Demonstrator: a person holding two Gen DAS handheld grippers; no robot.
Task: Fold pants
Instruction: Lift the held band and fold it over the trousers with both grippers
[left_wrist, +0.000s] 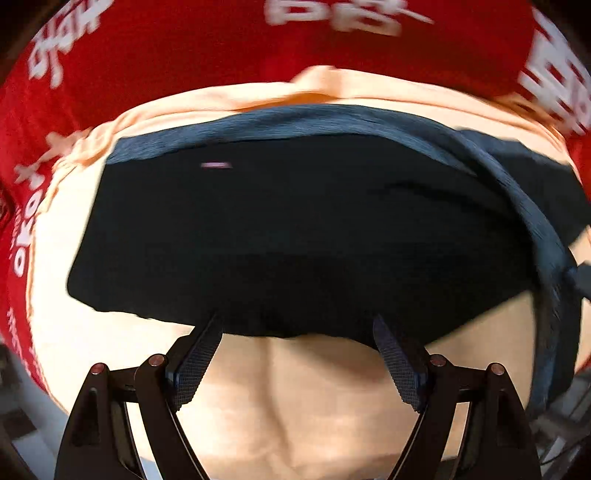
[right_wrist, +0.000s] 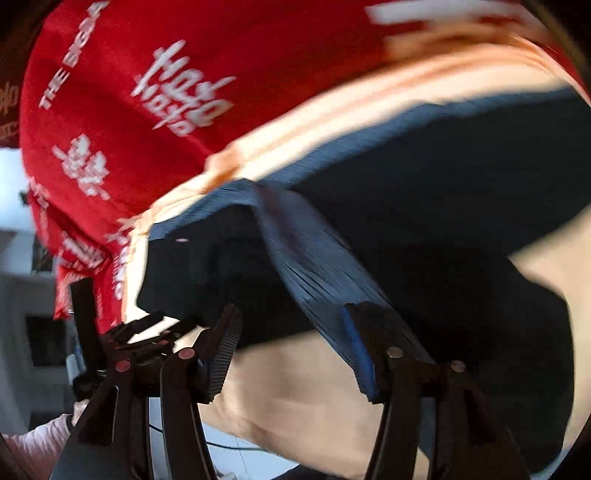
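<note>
The left claw stands wide, both padded fingers spread and holding nothing; its tips sit right at the near edge of the pants, which lie just ahead of it on a peach cloth. The right claw is wide too, gripping nothing, though the ribbed blue waistband drapes across its right finger and appears to touch the pad. Out to the left of the right claw, the left one shows again, small and dark.

Beyond both claws the pants spread as a dark, roughly rectangular pile, already doubled by the look of it, with the waistband running along the far edge and curling down the right side. Farther out still, past the peach cloth, lies a red cloth with white lettering that covers the tabletop.

To do this step well, each claw probably should slide its lower finger under the near hem, close on every layer at once, and take matching corners so the fold comes up square. The loose waistband at the right should be tucked flat first, or it may drag and skew the edge. The pictures are blurred, so the layer count stays uncertain
</note>
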